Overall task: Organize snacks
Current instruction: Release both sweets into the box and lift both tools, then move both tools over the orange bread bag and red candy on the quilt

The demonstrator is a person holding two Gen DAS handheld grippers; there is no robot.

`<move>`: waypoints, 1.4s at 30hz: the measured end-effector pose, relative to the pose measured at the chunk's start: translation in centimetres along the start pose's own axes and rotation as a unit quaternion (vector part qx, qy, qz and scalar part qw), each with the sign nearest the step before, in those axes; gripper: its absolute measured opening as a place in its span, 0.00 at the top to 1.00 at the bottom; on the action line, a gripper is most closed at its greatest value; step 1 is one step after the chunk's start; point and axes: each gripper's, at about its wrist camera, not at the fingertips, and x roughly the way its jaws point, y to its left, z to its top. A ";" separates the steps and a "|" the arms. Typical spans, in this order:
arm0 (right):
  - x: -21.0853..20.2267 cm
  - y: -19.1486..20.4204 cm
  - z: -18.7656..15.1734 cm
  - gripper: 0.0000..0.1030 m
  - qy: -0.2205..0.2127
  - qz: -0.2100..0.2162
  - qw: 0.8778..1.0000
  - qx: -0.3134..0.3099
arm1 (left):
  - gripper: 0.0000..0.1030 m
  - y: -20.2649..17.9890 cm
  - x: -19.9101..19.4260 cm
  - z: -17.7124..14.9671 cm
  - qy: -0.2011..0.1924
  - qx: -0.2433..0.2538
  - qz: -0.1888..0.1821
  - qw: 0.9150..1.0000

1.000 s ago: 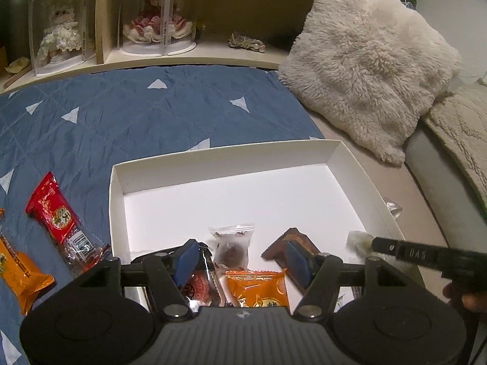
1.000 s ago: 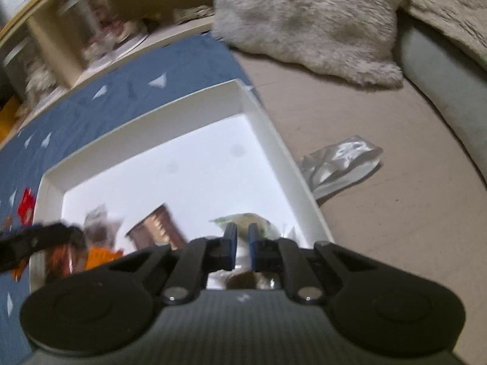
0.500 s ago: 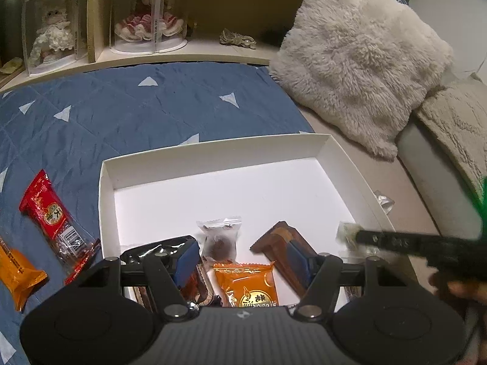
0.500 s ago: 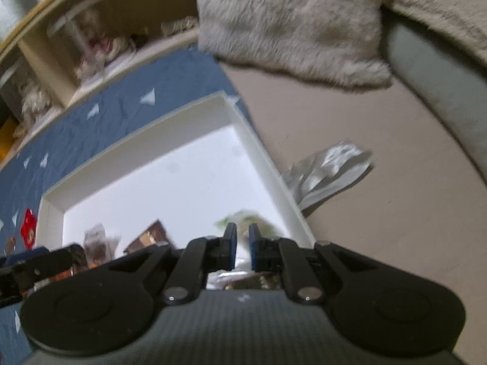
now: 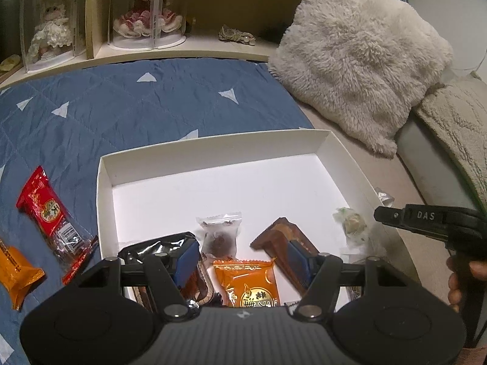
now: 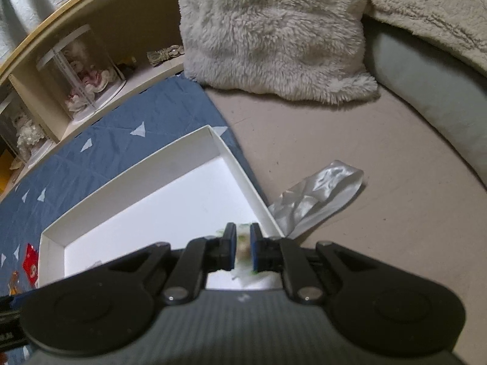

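A white box (image 5: pixel 213 152) lies on the blue quilt. In it lie an orange packet (image 5: pixel 248 283), a clear plum packet (image 5: pixel 219 234), a brown packet (image 5: pixel 283 243), a black packet (image 5: pixel 158 248) and a green-white wrapped snack (image 5: pixel 351 226) by the right wall. My left gripper (image 5: pixel 243 258) is open and empty over the box's near edge. My right gripper (image 6: pixel 242 245) hangs over the box's right side (image 6: pixel 243 179), jaws slightly parted and off the green-white snack (image 6: pixel 242 245) below; it also shows in the left wrist view (image 5: pixel 395 214).
A red packet (image 5: pixel 45 210) and an orange packet (image 5: pixel 15 270) lie on the quilt (image 5: pixel 121 106) left of the box. A silver wrapper (image 6: pixel 319 194) lies on the beige sheet right of the box. A fluffy pillow (image 5: pixel 359 57) and a shelf with doll cases (image 5: pixel 146 15) stand behind.
My right gripper has let go of the green-white snack, which now lies in the box by its right wall, and has pulled back to the right. My left gripper has stayed open.
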 end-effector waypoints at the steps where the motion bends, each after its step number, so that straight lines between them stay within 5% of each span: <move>1: -0.1 0.0 -0.1 0.87 0.003 0.000 1.000 0.000 | 0.37 0.0 0.0 -0.1 0.000 0.000 0.000 1.000; 12: -1.7 0.9 -1.4 0.87 0.016 0.001 1.000 -0.022 | 0.37 0.0 -0.9 -0.4 -0.002 -0.003 0.000 1.000; 17: -4.0 1.8 -2.2 0.62 0.005 -0.002 0.999 -0.043 | 0.37 -0.1 -2.1 -0.6 -0.006 0.000 0.002 1.000; 22: -6.3 2.9 -3.2 0.33 -0.010 -0.011 0.997 -0.071 | 0.26 0.2 -3.6 -0.9 -0.013 0.002 0.007 1.000; 31: -8.6 4.1 -4.6 0.11 -0.025 -0.028 0.994 -0.101 | 0.01 1.6 -5.7 -1.9 -0.012 0.003 0.015 1.000; 36: -9.4 4.5 -5.3 0.01 -0.035 -0.039 0.993 -0.106 | 0.00 2.6 -6.7 -2.5 -0.018 -0.005 0.016 1.000; 42: -9.8 4.9 -6.0 0.01 -0.042 -0.028 0.993 -0.111 | 0.00 4.2 -7.8 -3.3 -0.032 -0.009 0.023 0.999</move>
